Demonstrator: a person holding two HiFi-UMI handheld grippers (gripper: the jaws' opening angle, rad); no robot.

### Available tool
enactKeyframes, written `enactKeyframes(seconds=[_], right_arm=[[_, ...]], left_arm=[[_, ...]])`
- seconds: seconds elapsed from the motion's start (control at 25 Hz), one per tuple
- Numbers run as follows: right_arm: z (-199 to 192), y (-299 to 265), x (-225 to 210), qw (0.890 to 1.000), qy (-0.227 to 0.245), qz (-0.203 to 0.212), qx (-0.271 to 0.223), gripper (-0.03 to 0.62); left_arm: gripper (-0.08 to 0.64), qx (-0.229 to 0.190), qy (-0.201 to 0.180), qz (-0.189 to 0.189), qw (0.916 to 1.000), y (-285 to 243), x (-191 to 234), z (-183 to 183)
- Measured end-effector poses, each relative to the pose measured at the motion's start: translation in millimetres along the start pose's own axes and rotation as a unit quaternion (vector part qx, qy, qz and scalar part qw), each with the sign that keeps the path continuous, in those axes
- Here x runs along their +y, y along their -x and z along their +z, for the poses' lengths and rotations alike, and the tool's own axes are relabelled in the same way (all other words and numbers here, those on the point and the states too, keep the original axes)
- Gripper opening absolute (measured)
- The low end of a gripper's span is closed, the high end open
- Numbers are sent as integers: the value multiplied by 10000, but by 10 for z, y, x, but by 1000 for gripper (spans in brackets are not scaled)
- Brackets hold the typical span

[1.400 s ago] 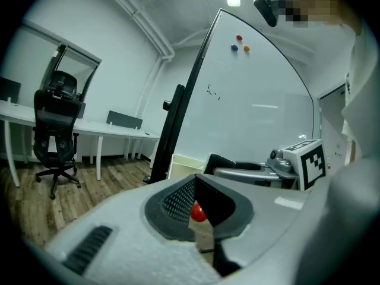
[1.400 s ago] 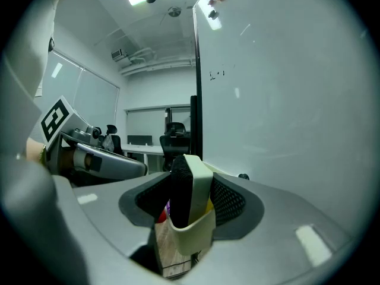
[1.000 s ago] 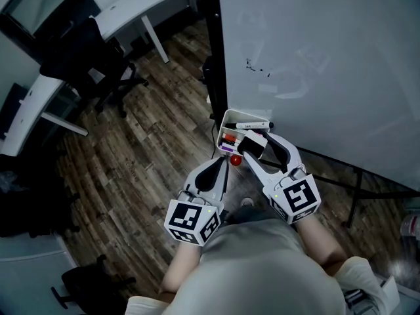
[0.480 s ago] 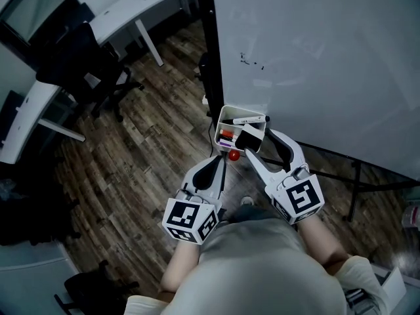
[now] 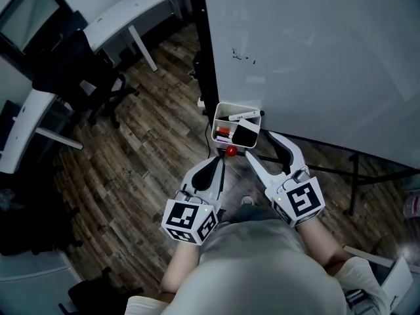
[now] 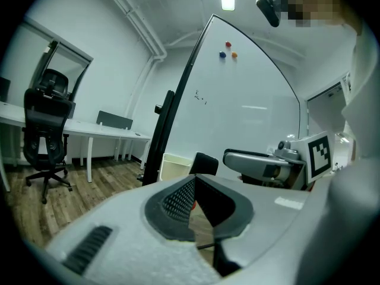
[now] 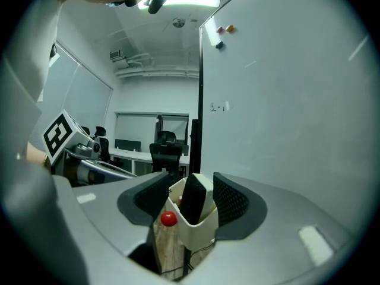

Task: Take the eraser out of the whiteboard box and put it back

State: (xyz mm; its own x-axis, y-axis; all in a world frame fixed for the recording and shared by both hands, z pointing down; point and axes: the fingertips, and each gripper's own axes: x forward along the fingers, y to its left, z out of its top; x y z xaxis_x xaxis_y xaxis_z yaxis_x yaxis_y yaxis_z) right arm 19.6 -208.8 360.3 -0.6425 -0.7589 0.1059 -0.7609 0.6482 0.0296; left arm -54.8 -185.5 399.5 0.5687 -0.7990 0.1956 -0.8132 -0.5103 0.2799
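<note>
At the far left we see a black office chair (image 5: pixel 79 64) beside a long white tabletop (image 5: pixel 125 8), both standing on the wood-plank floor (image 5: pixel 138 169). Moving in, our left claw (image 5: pixel 221 161) hangs above that floor with its jaws closed to a point and nothing between them; its own view shows the two dark pads meeting at their tips. Just past its tip we find a small red ball (image 5: pixel 231 151) at the near outer wall of the whiteboard box (image 7: pixel 196 233), a cream open-topped box at the lower left edge of the whiteboard (image 5: pixel 315 58). Inside the box we make out markers (image 5: pixel 225 134) toward its left side. The black-and-white eraser (image 5: pixel 247 134) stands tilted in its right side, its upper end rising above the rim. Our right claw (image 5: pixel 261 146) is spread wide just short of the box. In its own view the box and the eraser show in the gap between the two pads, and the eraser is clear of both. Farther right, the whiteboard's pale face fills the rest of the head view.
</note>
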Motion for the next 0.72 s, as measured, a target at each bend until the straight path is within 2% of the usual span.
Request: enactKeyframes(seconds=[0.4, 0.56, 0.72], right_arm=[[8, 199, 176, 9996, -107, -248, -5, 176], [-15, 267, 290, 9997, -93, -209, -85, 150], [15, 353, 327, 9991, -126, -404, -100, 118]], left_arm=[[5, 46, -59, -159, 9998, 201, -72, -59], [5, 49, -70, -219, 9997, 271, -95, -76], [5, 43, -75, -294, 9995, 324, -126, -97]])
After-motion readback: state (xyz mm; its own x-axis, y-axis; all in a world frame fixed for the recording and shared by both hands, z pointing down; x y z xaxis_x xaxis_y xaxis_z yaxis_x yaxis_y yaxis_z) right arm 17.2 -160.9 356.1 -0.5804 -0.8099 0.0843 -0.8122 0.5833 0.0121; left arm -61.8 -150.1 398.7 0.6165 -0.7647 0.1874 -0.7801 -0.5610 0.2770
